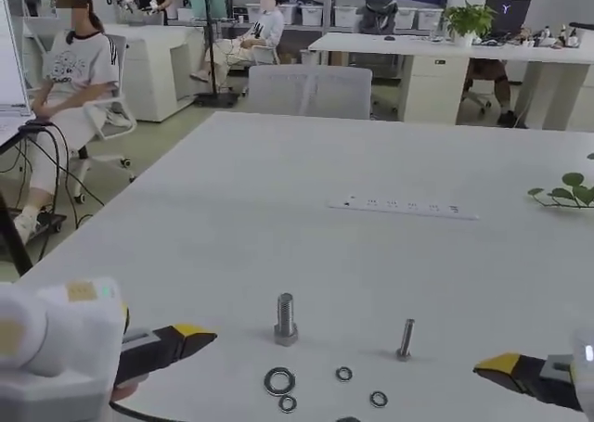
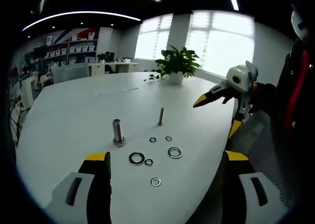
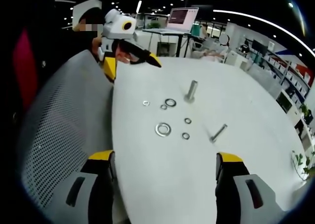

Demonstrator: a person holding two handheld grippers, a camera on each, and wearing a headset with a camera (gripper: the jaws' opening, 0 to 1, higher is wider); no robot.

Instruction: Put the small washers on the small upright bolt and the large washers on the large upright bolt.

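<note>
The large upright bolt (image 1: 285, 320) and the thin small upright bolt (image 1: 406, 338) stand on the white table (image 1: 278, 218). Several washers lie flat in front of them, among them a large washer (image 1: 279, 381) and small washers (image 1: 344, 374) (image 1: 379, 399). My left gripper (image 1: 190, 337) hovers left of the washers. Its own view shows it open (image 2: 167, 156) and holding nothing, with the large bolt (image 2: 117, 132) and a large washer (image 2: 137, 158) ahead. My right gripper (image 1: 497, 366) is at the lower right, open (image 3: 165, 156) and holding nothing, facing the washers (image 3: 163, 129) and the large bolt (image 3: 191, 91).
A white power strip (image 1: 404, 206) lies further back on the table. Plant leaves (image 1: 566, 192) reach in at the right edge. A grey chair (image 1: 311, 90) stands at the far edge, and people sit at other desks. A mesh chair (image 3: 59, 120) is beside the table.
</note>
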